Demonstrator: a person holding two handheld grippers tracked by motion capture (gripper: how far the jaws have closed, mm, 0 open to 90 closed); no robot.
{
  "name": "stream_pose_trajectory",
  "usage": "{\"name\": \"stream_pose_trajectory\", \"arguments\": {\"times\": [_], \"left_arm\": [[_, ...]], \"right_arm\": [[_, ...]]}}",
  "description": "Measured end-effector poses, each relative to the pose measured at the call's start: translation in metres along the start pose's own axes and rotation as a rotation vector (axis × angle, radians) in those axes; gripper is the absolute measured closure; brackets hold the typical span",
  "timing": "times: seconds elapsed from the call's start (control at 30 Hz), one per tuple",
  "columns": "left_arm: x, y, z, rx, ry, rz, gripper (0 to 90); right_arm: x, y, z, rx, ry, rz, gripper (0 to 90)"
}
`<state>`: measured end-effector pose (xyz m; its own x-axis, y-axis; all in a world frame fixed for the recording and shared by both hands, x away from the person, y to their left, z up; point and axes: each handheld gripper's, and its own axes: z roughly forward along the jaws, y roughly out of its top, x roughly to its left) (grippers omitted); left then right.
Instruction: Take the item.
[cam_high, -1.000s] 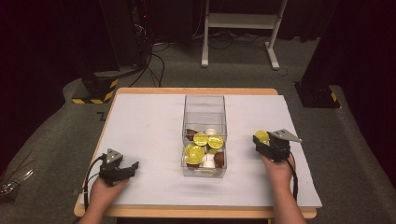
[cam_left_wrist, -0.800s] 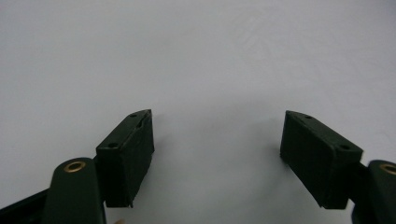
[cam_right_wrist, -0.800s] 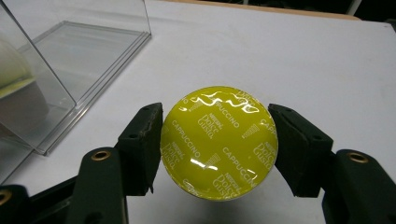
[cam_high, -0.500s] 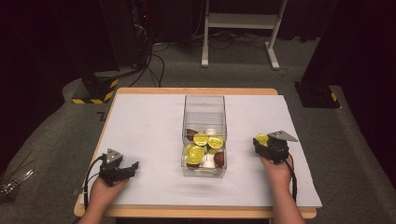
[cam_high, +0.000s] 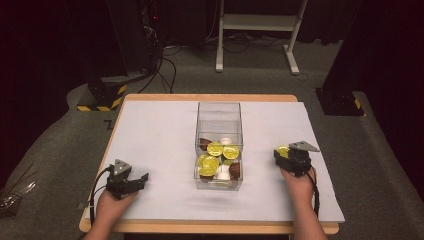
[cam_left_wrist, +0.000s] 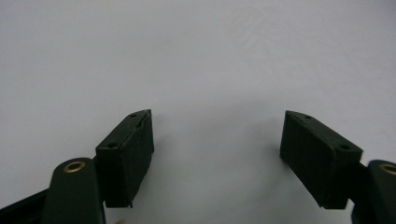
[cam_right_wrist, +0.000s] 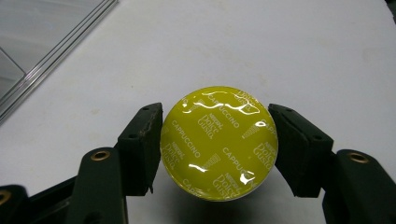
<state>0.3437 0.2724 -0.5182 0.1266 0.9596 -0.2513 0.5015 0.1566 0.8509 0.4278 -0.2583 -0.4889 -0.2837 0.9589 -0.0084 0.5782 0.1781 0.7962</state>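
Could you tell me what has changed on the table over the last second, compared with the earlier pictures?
Very little. The right gripper, shut on the yellow capsule, has drifted slightly towards the near edge of the table, keeping its grip. The left gripper stays open and still on the white surface, and the clear box of capsules has not moved.

room dark | floor (cam_high: 165, 80) grey carpet | white stand (cam_high: 260, 22) at back
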Motion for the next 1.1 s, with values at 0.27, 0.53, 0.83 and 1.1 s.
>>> {"name": "stream_pose_trajectory", "arguments": {"times": [0.27,0.53,0.83,1.1], "left_arm": [[0.001,0.0,0.0,0.006,-0.001,0.009,26.1],[0.001,0.0,0.0,0.003,0.002,0.01,26.1],[0.001,0.0,0.0,0.006,0.0,0.008,26.2],[0.0,0.0,0.0,-0.002,0.006,0.002,26.3]], "right_arm": [[0.001,0.001,0.0,-0.007,0.004,0.0,35.1],[0.002,0.004,-0.01,-0.058,0.027,0.01,33.0],[0.01,0.007,-0.025,-0.113,0.053,-0.019,35.3],[0.023,0.008,-0.028,-0.117,0.106,-0.024,38.1]]}}
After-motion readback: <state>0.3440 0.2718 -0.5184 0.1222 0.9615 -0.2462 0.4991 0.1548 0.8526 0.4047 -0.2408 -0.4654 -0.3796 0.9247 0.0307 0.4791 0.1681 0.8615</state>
